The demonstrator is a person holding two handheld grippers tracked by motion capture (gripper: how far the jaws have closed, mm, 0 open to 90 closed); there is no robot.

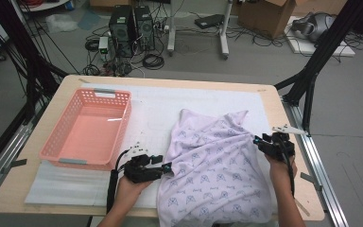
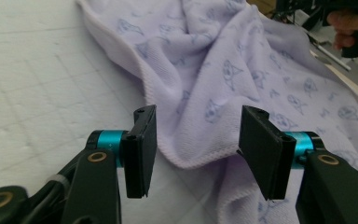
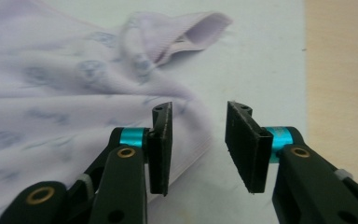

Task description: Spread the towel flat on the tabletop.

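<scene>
A pink plastic lattice basket [image 1: 86, 128] sits on the white padded mat [image 1: 156, 106] at the table's left, well apart from the work (nothing lies between it and the cloth). The pale lilac terry towel with small blue printed figures [image 1: 215, 163] lies rumpled across the mat's right half, its near end hanging over the table edge. The left gripper [image 1: 166, 167] is released, jaws apart around the towel's hemmed left edge; the right gripper [image 1: 256, 140] is likewise released at its right edge.
</scene>
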